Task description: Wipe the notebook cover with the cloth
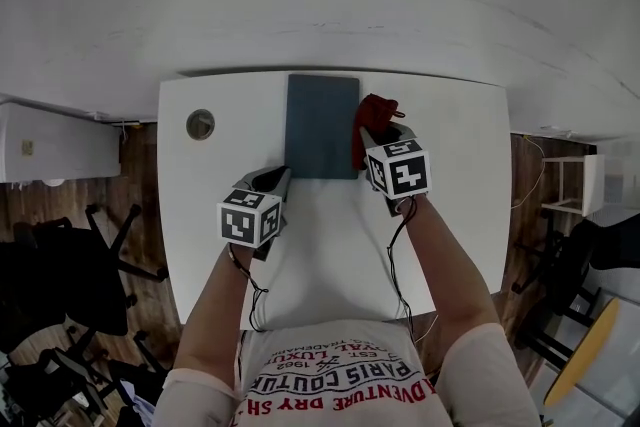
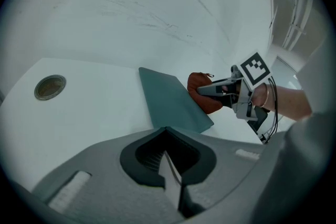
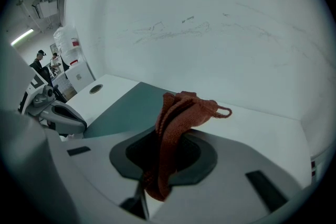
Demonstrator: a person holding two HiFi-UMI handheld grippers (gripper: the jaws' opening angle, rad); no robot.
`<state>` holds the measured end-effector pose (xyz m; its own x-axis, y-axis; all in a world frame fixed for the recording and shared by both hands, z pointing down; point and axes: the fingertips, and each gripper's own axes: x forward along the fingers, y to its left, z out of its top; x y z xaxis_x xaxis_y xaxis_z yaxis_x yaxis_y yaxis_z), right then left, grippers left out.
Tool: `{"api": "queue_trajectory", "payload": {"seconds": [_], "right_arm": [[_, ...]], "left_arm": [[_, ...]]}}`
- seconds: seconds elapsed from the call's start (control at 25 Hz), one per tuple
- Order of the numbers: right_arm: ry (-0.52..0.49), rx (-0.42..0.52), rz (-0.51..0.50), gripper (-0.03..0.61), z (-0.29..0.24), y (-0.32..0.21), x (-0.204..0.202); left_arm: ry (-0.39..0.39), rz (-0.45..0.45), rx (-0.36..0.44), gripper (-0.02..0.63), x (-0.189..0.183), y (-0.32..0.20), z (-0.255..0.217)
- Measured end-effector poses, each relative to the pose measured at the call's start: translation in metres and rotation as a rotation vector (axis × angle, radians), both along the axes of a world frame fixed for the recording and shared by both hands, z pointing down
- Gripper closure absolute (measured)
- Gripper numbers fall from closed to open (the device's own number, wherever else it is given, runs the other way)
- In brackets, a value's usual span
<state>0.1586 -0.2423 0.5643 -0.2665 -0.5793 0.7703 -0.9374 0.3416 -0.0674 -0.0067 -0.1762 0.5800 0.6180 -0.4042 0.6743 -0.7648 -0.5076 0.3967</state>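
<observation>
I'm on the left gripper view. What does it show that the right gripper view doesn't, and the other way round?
Left gripper view only: the left gripper, jaws together and empty, and the right gripper seen from outside with the person's wrist. Right gripper view only: the cloth clamped between the right gripper's jaws close up, the left gripper from outside, and people far off. Both: the notebook, the cloth at its edge, the round hole cover, the white table.
</observation>
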Motion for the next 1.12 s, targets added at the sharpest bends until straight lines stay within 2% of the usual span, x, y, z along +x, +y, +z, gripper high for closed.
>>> {"api": "queue_trajectory", "payload": {"seconds": [0.2,0.36,0.52,0.8,1.12], "right_arm": [[-0.012,0.022,-0.012,0.502,-0.02,0.006,-0.009],[-0.075,0.057,-0.064,0.502,-0.042,0.009,-0.045],[-0.151,0.049,-0.111,0.502,-0.05,0.015,-0.089],[-0.176,-0.038,-0.158,0.502,-0.024,0.03,-0.142],[-0.153,-0.064,-0.141,0.502,0.003,0.028,-0.148]], "left_arm": [[0.002,0.001,-0.001,0.604,0.001,-0.001,0.0],[0.002,0.002,-0.003,0.604,0.001,0.0,0.0],[-0.004,0.0,0.008,0.604,0.001,0.0,0.0],[0.011,0.004,-0.014,0.604,0.001,-0.001,0.0],[0.015,0.004,-0.018,0.604,0.0,-0.001,-0.001]]}}
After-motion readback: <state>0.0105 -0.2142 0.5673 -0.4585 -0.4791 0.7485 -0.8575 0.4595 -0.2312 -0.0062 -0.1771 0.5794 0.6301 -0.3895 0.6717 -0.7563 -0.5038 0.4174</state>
